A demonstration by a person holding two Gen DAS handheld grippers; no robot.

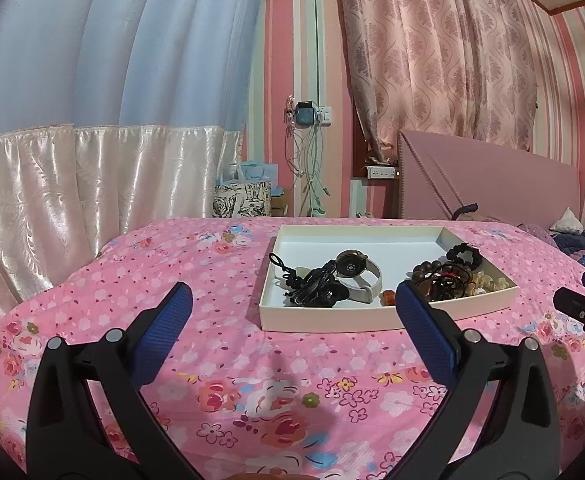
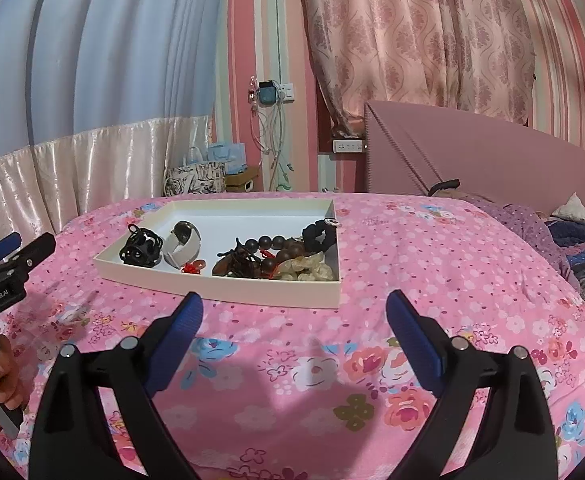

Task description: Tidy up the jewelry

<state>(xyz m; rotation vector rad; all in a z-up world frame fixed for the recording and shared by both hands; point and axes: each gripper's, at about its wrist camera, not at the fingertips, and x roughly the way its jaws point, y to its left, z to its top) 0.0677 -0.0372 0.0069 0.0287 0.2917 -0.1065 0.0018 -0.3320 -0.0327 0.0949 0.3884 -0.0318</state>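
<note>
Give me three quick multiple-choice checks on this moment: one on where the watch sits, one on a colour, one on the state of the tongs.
1. Where is the watch?
A. On the bedspread beside the tray
B. Inside the white tray, between the black cord bundle and the dark bead bracelet
C. Held in the right tongs

2. What colour are the pads on the tongs?
A. Blue
B. Red
C. White

3. What state are the left tongs and right tongs in?
A. Both shut on jewelry
B. Left shut, right open
C. Both open and holding nothing

Answers: 1 B, both views show it lying in the tray between those two piles. 2 A, the ribbed inner faces are blue. 3 C, each pair stands spread over the floral bedspread short of the tray.
</note>
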